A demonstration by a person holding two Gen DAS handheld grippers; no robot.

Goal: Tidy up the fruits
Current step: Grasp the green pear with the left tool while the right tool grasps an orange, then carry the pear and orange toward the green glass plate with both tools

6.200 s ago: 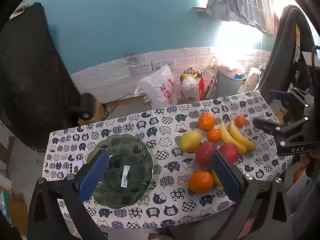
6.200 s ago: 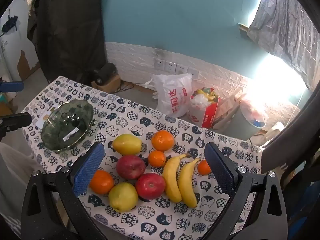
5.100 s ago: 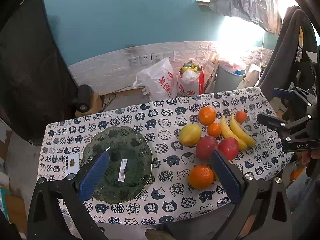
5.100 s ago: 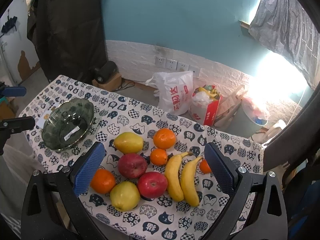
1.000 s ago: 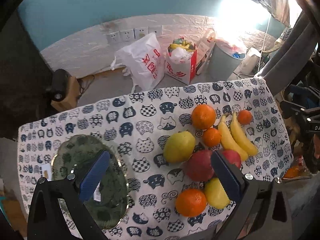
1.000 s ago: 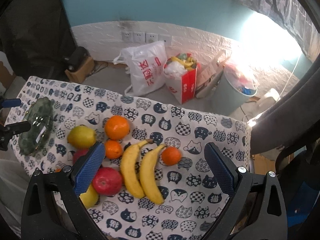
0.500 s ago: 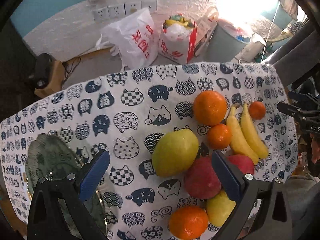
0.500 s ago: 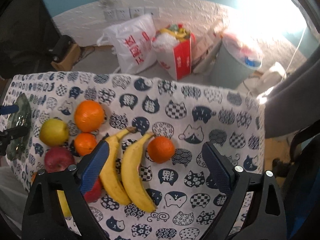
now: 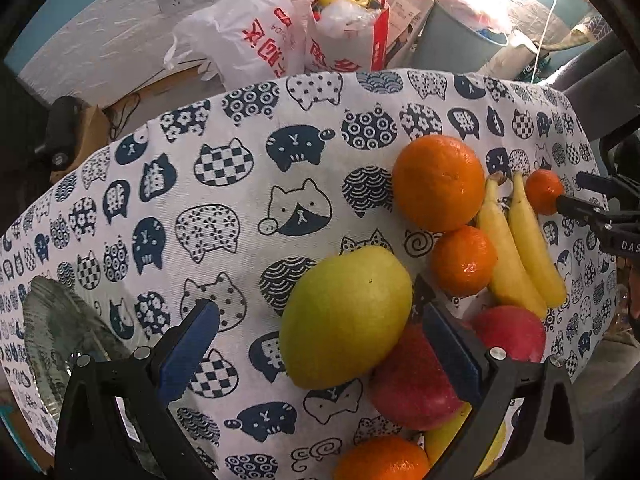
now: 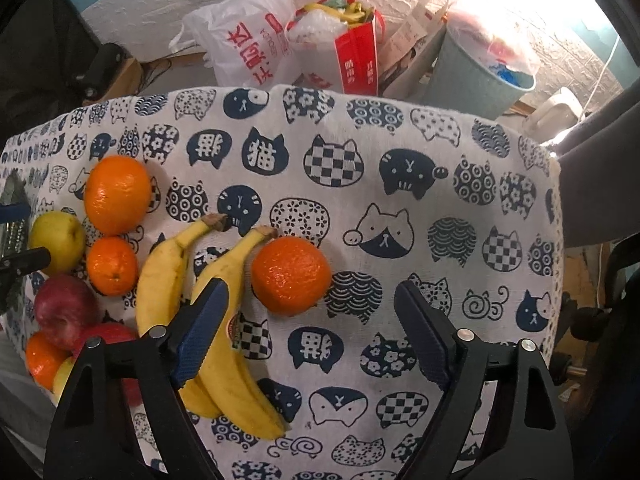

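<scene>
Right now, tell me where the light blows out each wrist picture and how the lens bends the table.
Left wrist view: the top right corner is washed out white above the grey bin; the tablecloth edge bows into an arc and the frame corners go black. Right wrist view: glare floods the upper right wall beside the bin; the tablecloth bulges likewise, while the small orange stays sharp.

Both wrist cameras look steeply down, close above the desk (image 9: 248, 152). Both views share the bananas (image 9: 520, 248) (image 10: 224, 304) and the oranges beside them.
</scene>
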